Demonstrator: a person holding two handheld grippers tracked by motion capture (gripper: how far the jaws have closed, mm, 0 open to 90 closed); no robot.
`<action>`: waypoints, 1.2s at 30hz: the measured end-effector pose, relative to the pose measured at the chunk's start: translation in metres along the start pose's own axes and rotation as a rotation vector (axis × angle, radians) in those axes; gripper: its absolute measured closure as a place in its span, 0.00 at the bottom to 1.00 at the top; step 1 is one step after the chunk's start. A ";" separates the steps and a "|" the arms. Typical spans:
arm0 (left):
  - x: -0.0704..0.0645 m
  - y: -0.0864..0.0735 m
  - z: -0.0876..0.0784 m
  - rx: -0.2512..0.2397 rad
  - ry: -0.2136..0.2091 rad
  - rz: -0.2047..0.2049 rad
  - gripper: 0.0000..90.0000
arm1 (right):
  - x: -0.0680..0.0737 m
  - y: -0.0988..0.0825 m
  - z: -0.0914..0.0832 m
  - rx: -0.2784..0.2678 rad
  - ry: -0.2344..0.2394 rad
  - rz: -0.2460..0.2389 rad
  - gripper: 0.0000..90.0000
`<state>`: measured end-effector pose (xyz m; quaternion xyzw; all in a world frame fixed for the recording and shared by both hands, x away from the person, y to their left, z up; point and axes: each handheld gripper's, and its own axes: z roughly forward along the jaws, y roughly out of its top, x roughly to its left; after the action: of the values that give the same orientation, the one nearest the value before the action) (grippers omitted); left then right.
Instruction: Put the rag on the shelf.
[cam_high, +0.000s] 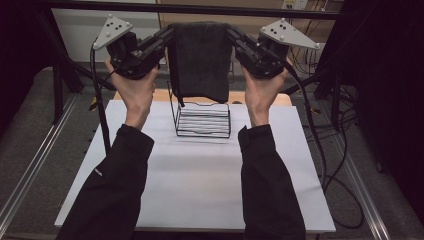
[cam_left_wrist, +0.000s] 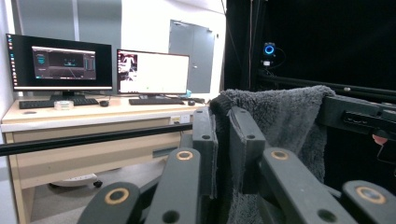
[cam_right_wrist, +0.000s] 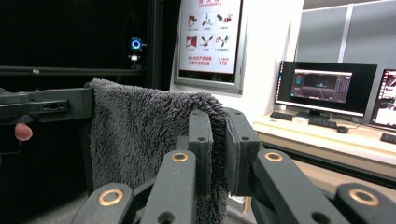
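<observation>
Two grippers pinch towel corners; hanging towel hides wire rack back.

Obstacles, mid-table: black wire rack, standing on the white tabletop toward its far edge, open at the top.

Above the rack: dark grey towel hanging as a curtain between left gripper and right gripper, each clamped on a top corner; its lower hem hangs just over the rack's rear rim, blocking passage between the two grippers.

Overhead: black frame bar across the far side, just above the towel's top edge.

Free room: bare tabletop in front of the rack and to either side of it; forearms occupy the near left and right.
</observation>
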<state>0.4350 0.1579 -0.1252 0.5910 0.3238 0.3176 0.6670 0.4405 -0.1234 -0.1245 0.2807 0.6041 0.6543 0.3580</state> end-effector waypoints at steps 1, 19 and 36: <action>0.001 0.002 0.002 -0.001 0.003 -0.003 0.90 | -0.001 0.001 0.002 -0.001 -0.001 0.002 0.92; 0.017 0.026 0.040 0.026 0.050 -0.002 0.90 | -0.025 0.015 0.037 0.003 -0.018 0.019 0.92; 0.044 0.007 0.066 0.069 0.050 -0.021 0.90 | -0.044 0.000 0.070 0.065 -0.036 0.013 0.92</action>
<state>0.5135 0.1552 -0.1150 0.6020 0.3574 0.3141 0.6412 0.5218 -0.1175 -0.1138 0.3078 0.6166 0.6315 0.3554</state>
